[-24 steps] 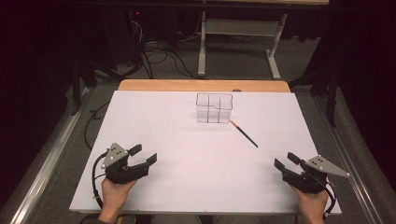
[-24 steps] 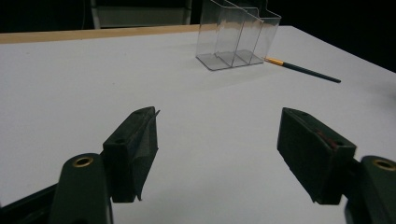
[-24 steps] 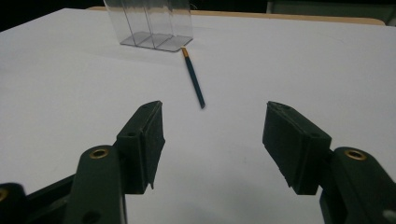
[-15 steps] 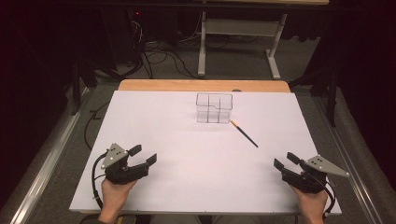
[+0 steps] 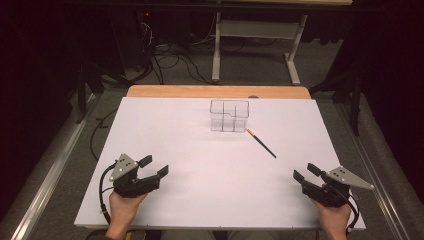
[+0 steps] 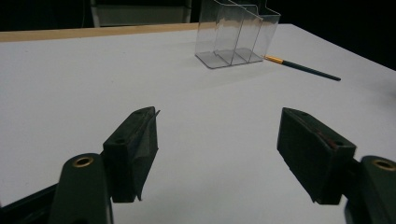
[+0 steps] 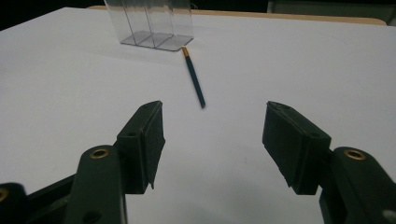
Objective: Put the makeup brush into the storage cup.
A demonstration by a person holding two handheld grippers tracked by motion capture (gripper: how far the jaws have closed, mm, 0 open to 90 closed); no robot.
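A clear plastic organizer [image 5: 229,116] with several compartments stands upright on the white table top [image 5: 175,135], toward the far middle. A dark pencil [image 5: 261,143] with a gold band lies flat just right of it, its gold end near the organizer's corner. The organizer [image 6: 236,32] and pencil [image 6: 303,68] also appear ahead in the left gripper view, and the organizer [image 7: 152,23] and pencil [image 7: 194,77] in the right gripper view. My left gripper [image 5: 154,166] rests at the near left, open and empty. My right gripper [image 5: 305,173] sits at the near right, open and empty.
A wooden table edge [image 5: 215,91] shows beyond the white sheet. Behind it a white desk frame [image 5: 255,30] and cables [image 5: 170,55] lie on the dark floor. Metal rails [image 5: 50,175] run along both sides of the table.
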